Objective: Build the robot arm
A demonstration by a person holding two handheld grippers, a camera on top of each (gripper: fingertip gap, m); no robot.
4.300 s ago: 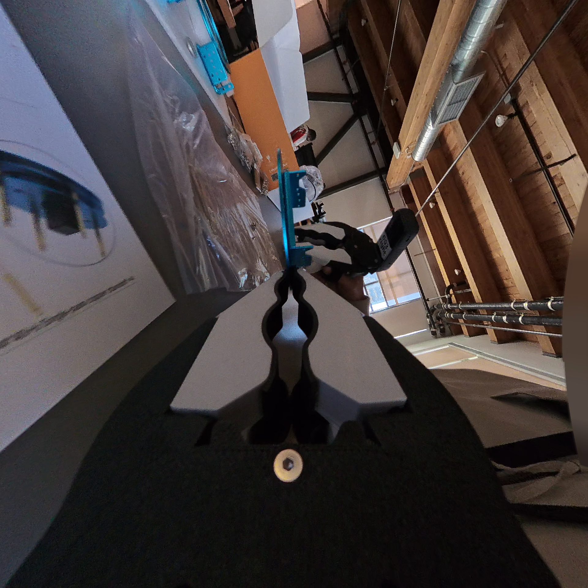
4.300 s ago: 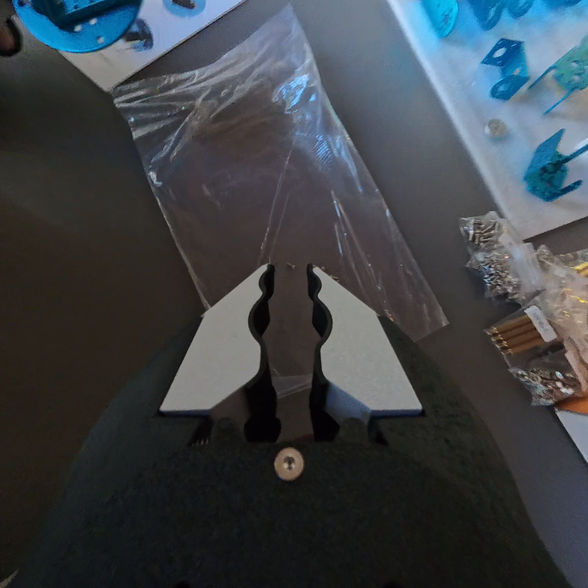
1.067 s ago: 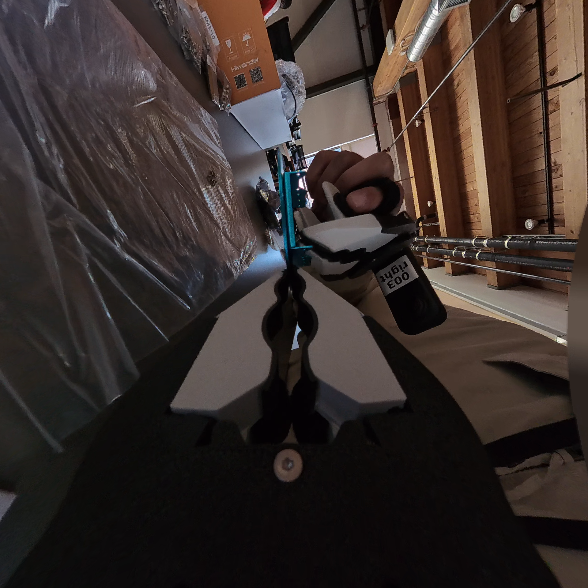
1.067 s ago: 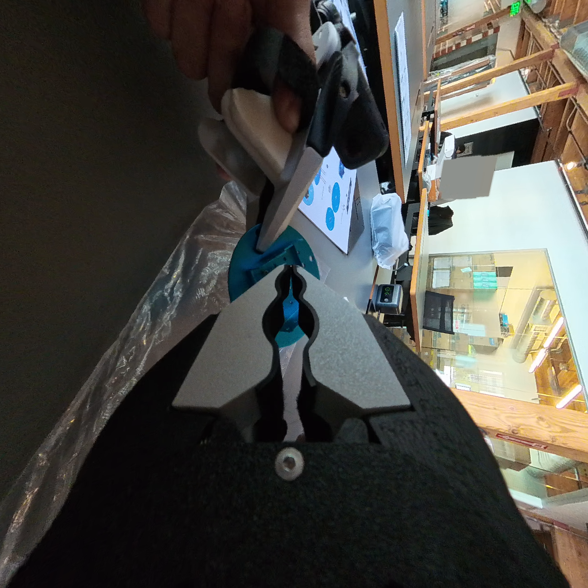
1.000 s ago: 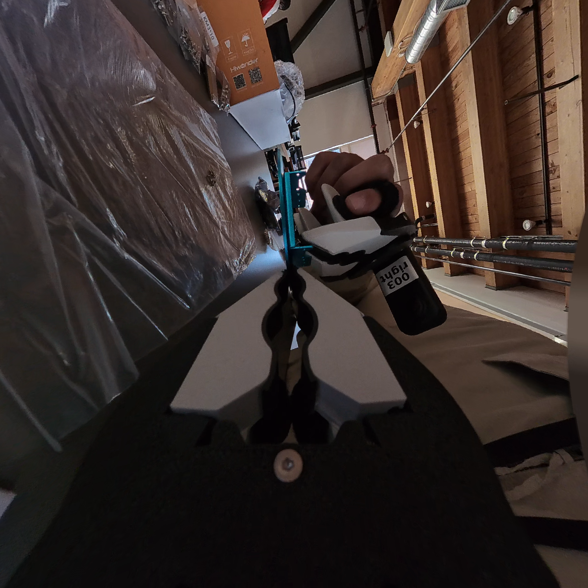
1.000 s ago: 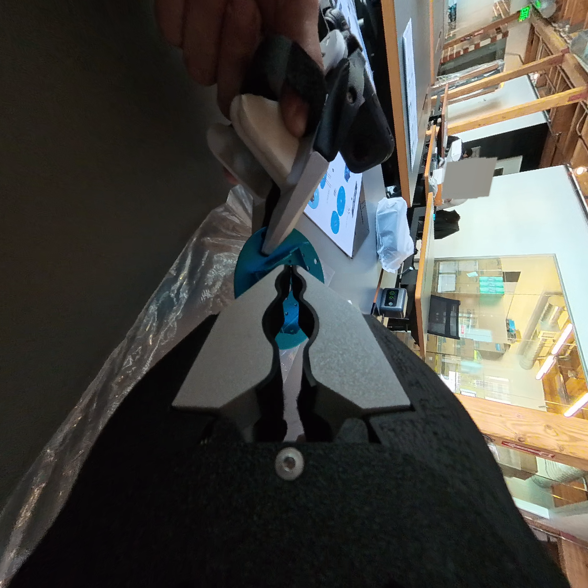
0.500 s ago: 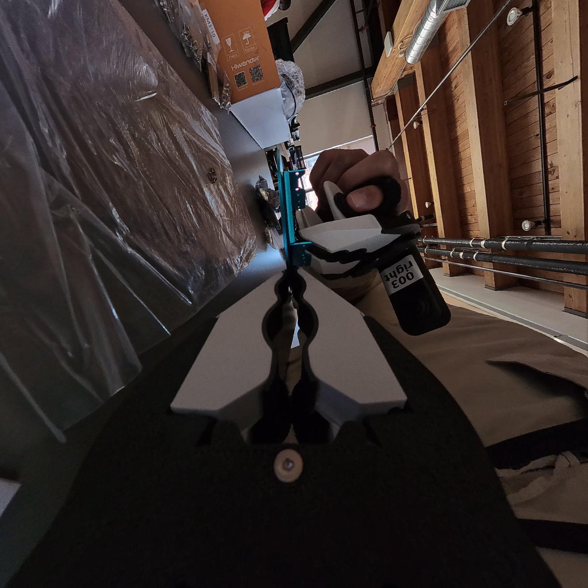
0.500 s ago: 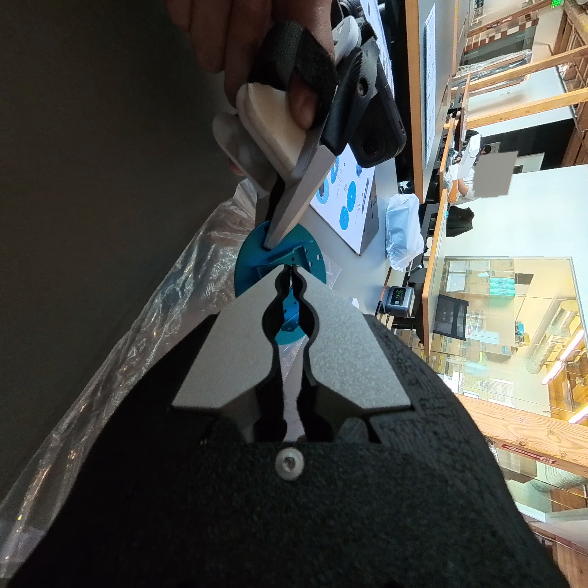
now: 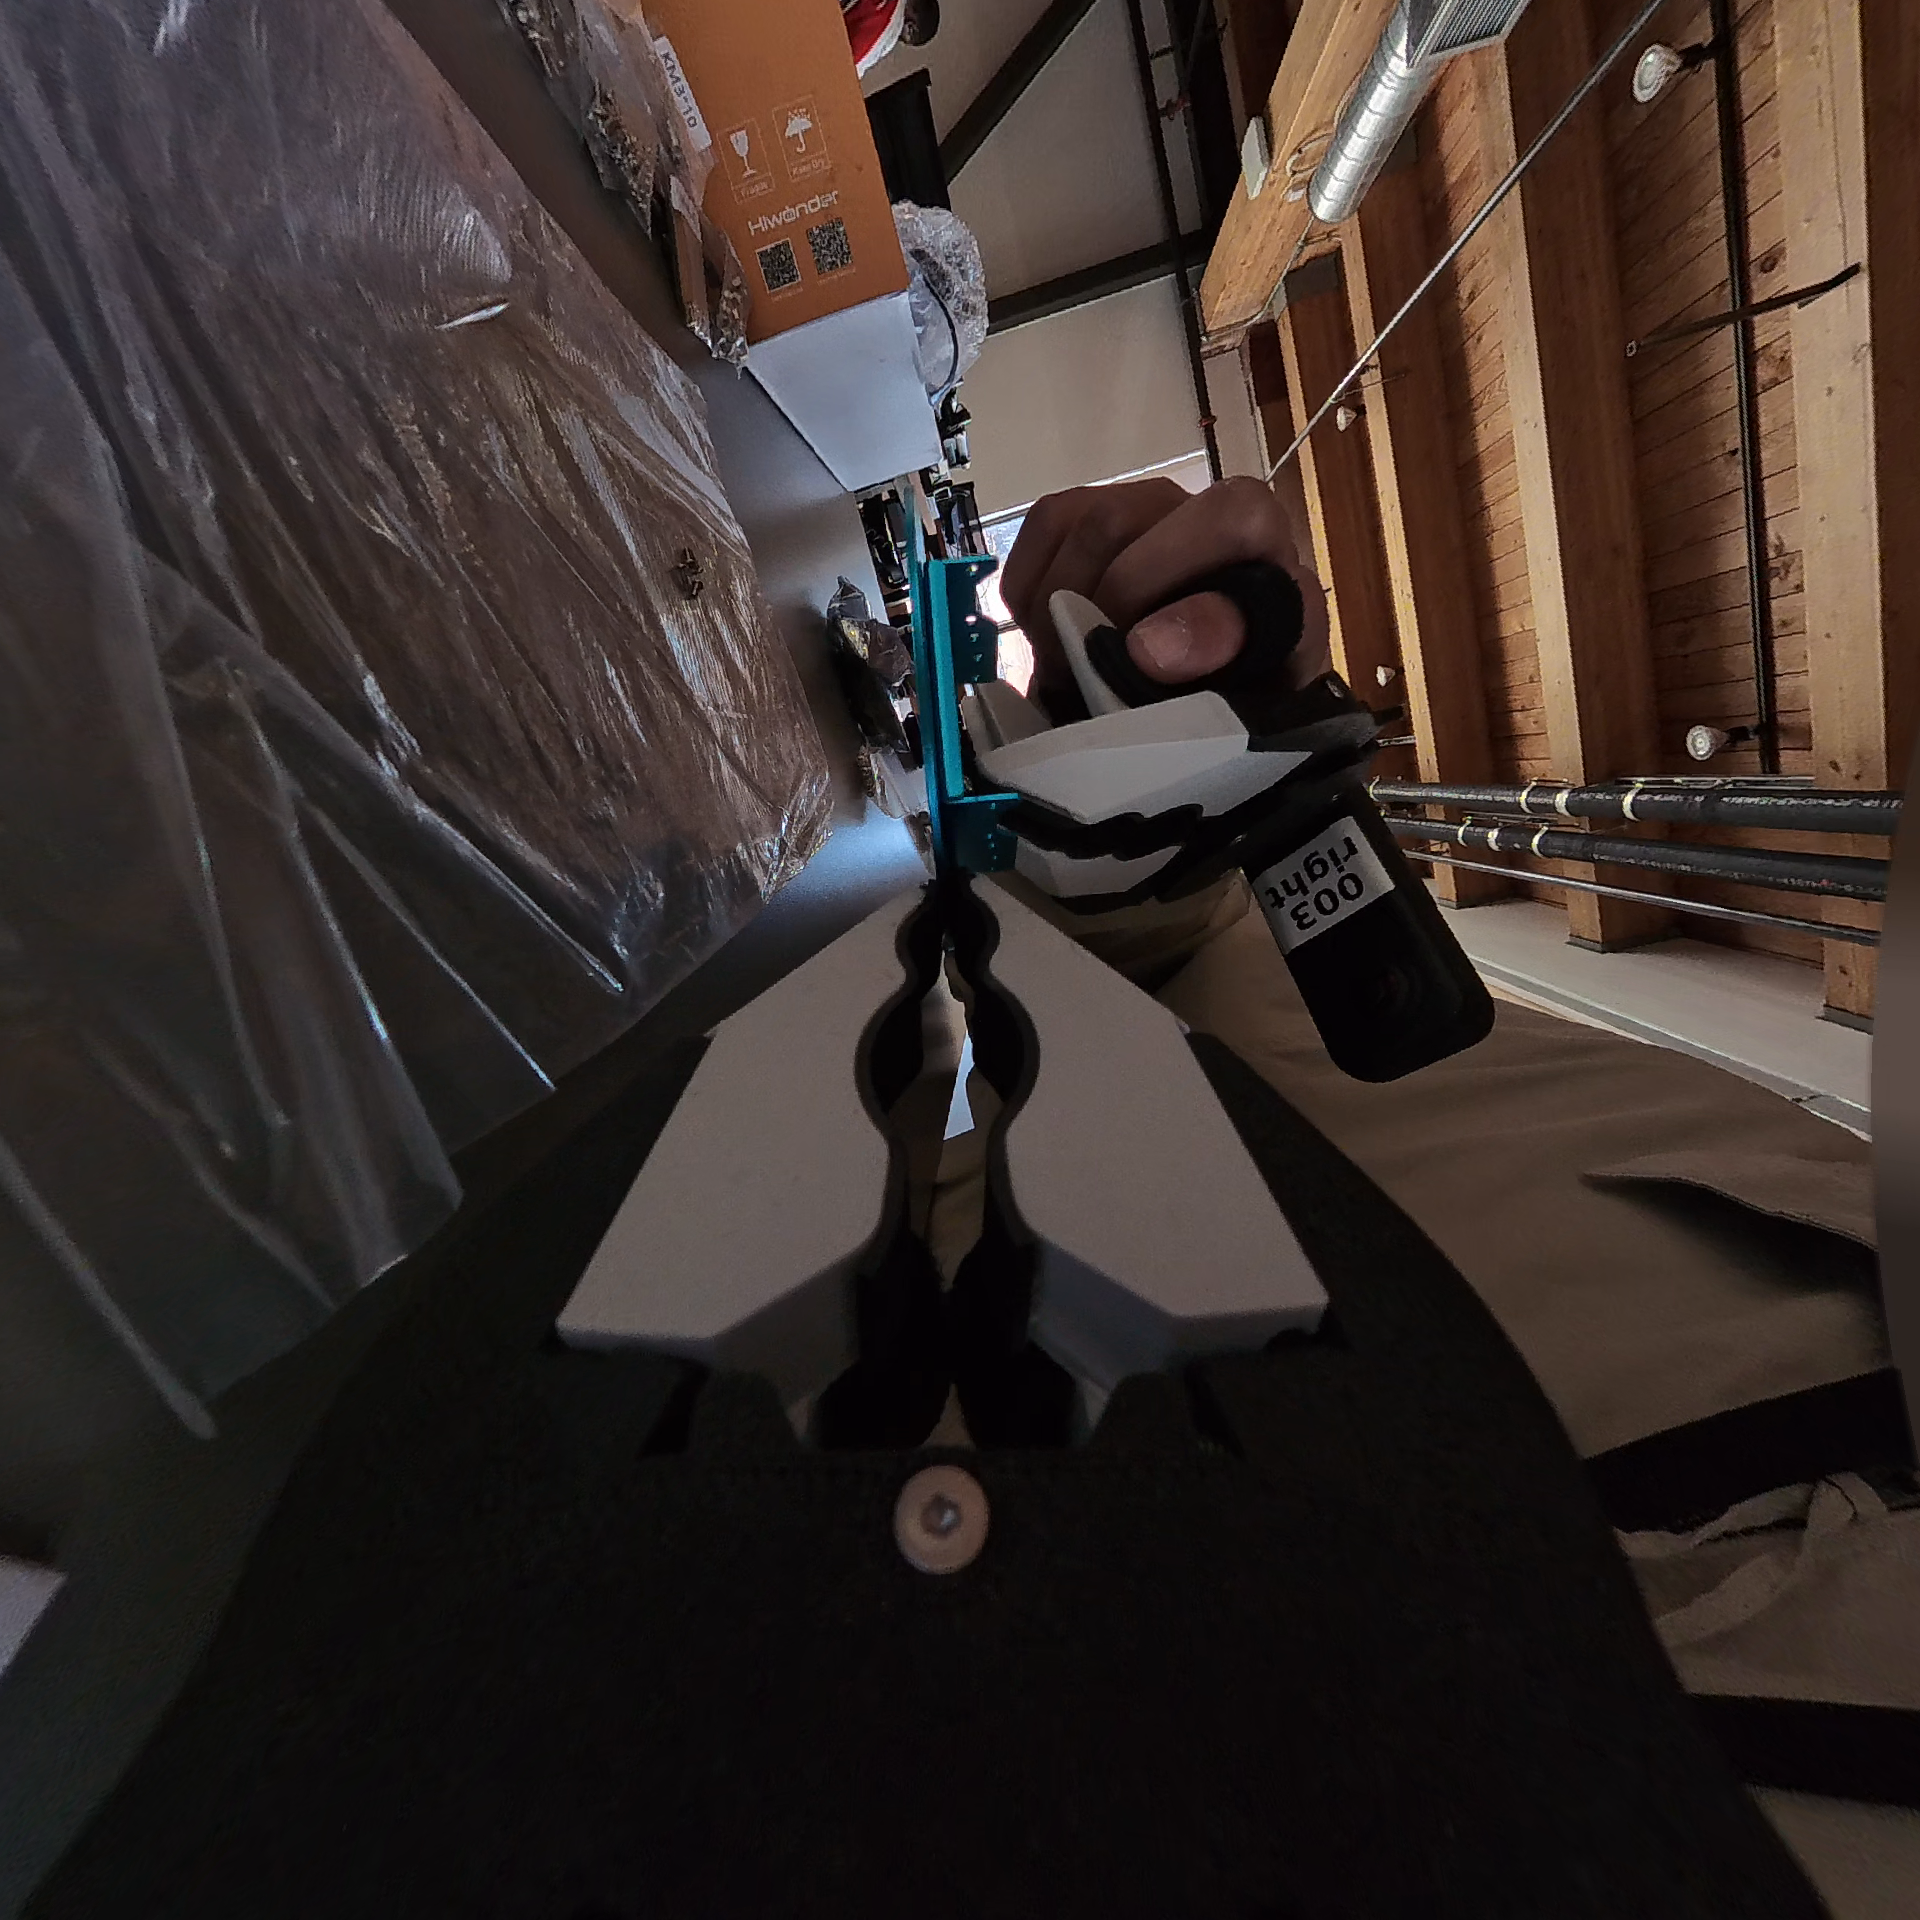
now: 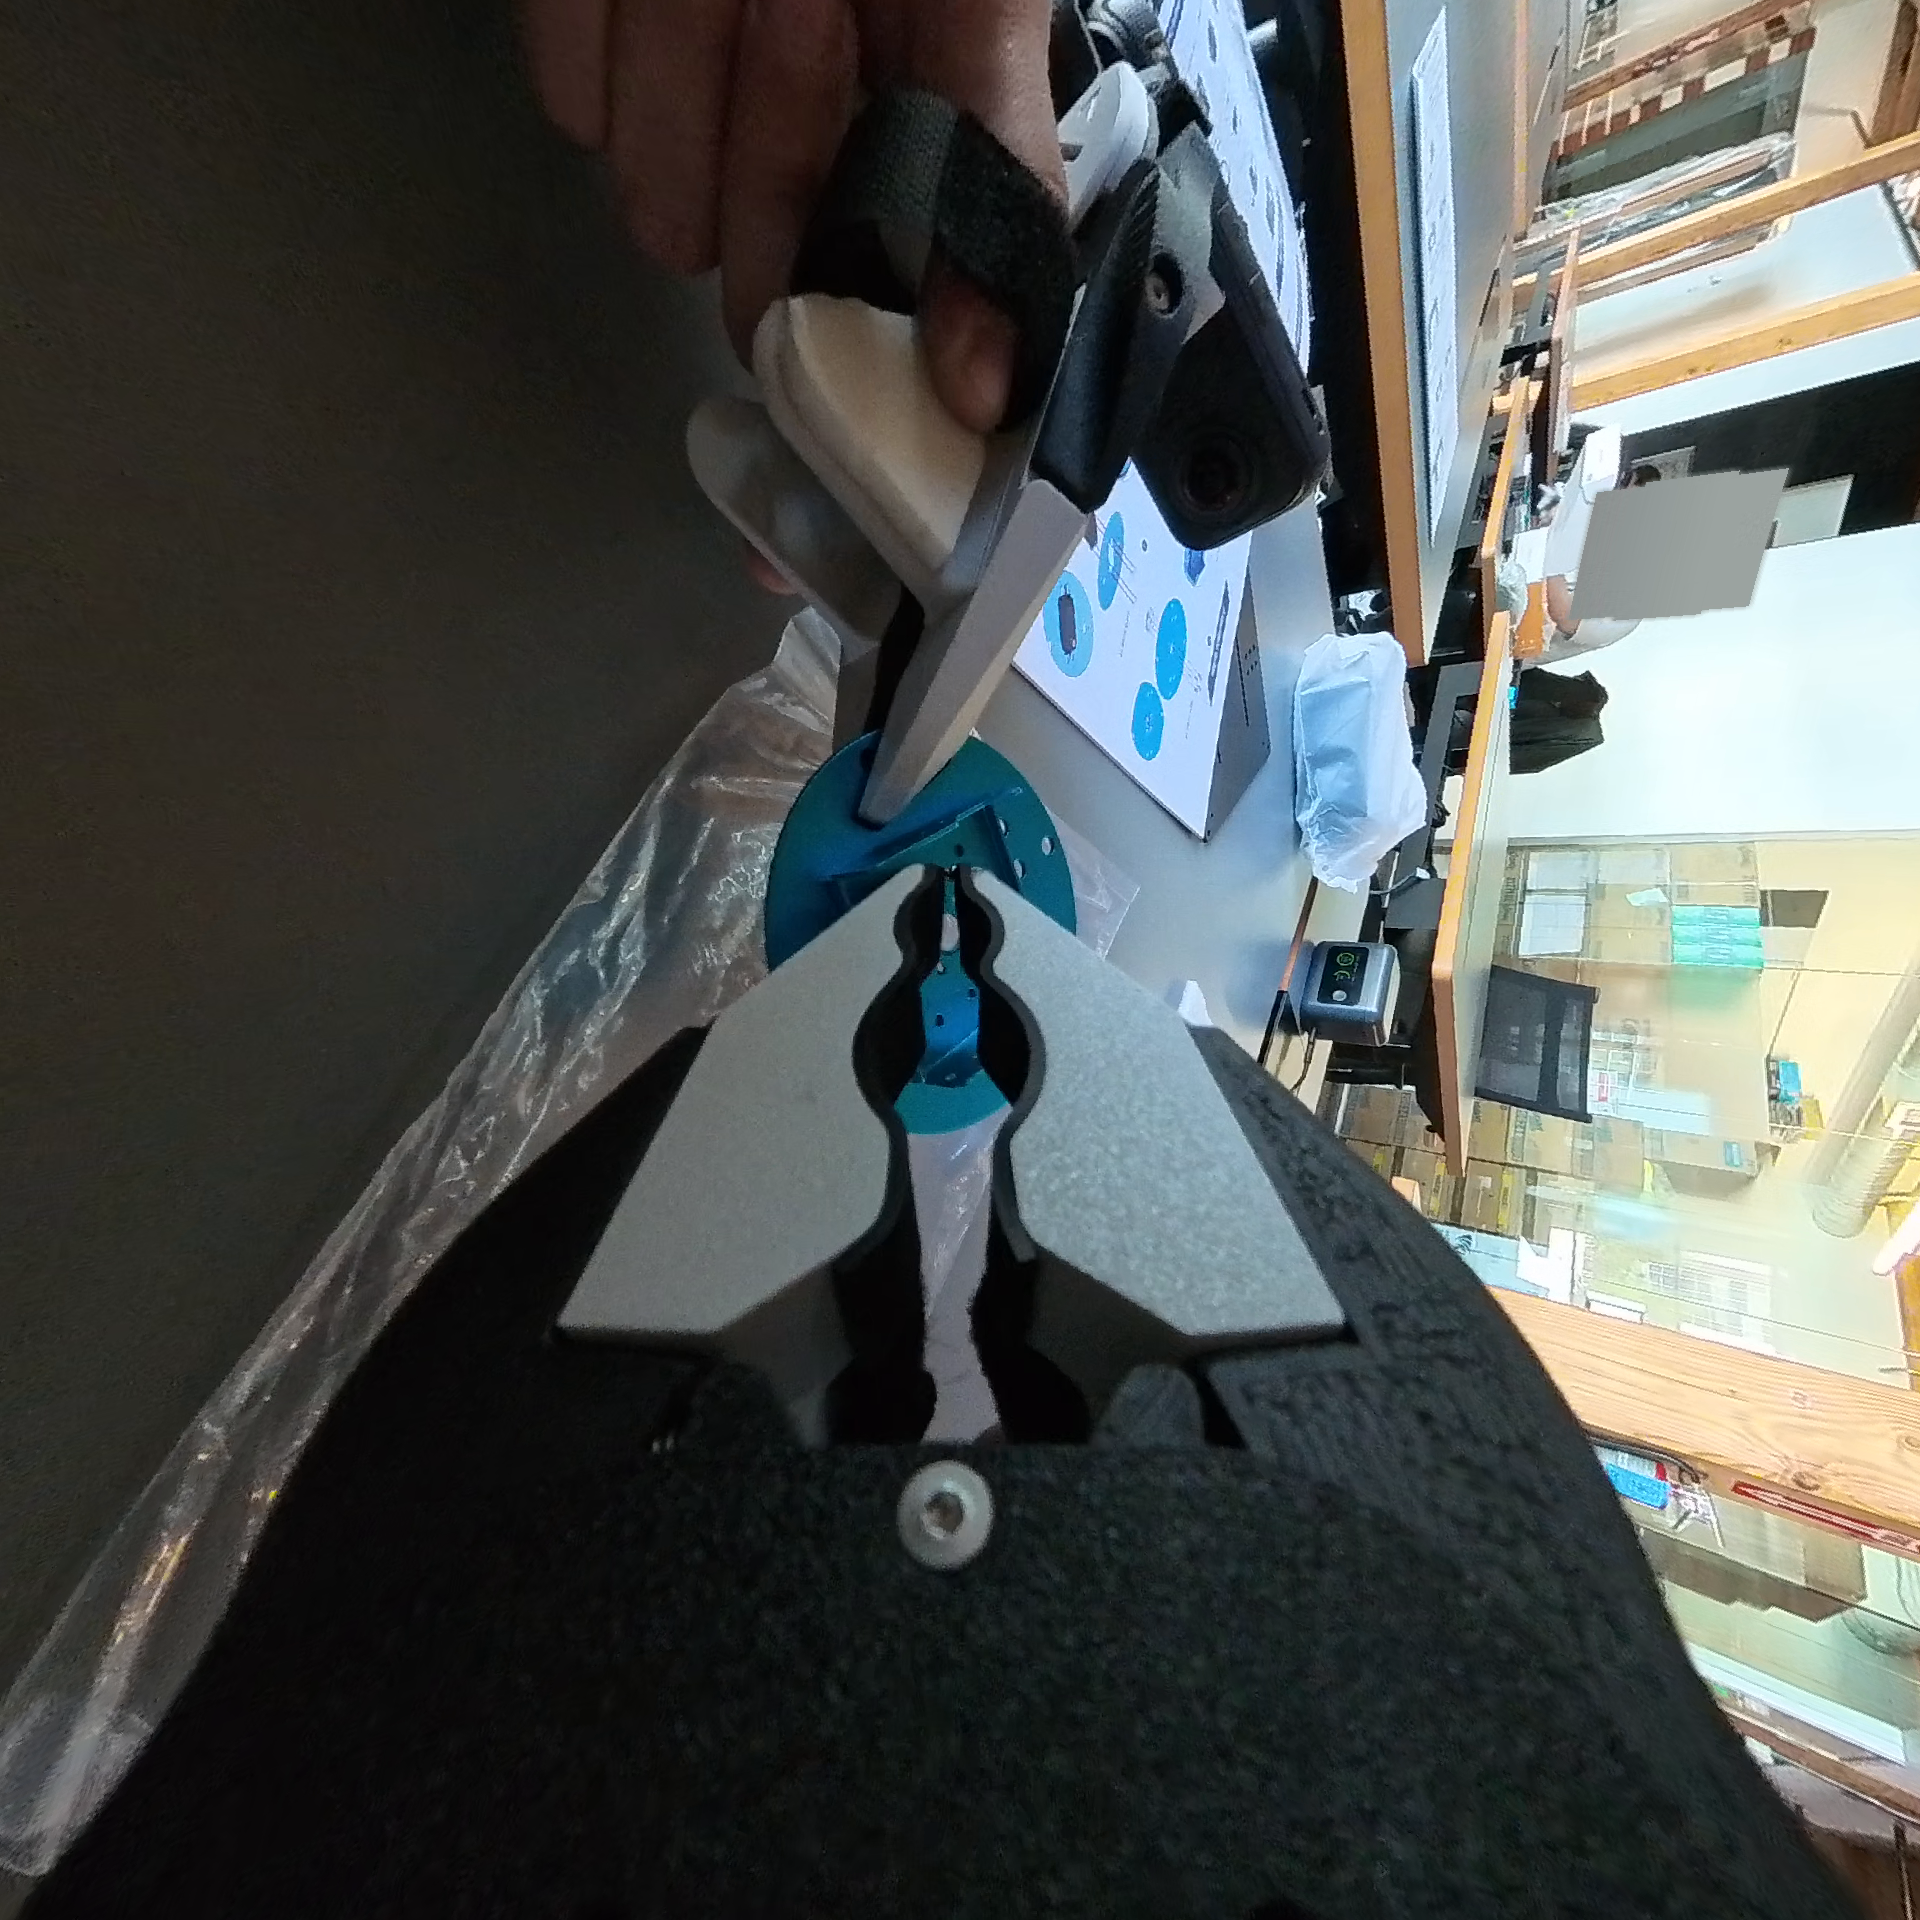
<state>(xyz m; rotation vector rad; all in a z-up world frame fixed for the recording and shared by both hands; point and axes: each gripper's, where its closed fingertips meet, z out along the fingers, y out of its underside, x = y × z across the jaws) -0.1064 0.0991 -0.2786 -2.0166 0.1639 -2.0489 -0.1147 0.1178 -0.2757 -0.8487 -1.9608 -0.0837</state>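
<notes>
The left gripper (image 9: 951, 904) has its jaws pinched tight on the edge of a blue metal disc (image 10: 821, 831) with a small bracket (image 9: 961, 717) bolted to it, held up in the air just off the near edge of the grey table (image 9: 769, 457). The right gripper (image 10: 954, 883) comes in from the right with its jaws nearly closed around a thin tab of that same blue part, though whether they truly bite is hard to tell. Left of the disc lies a crinkled clear plastic bag (image 9: 312, 582), and farther along the table stands an orange and white box (image 9: 800, 239).
</notes>
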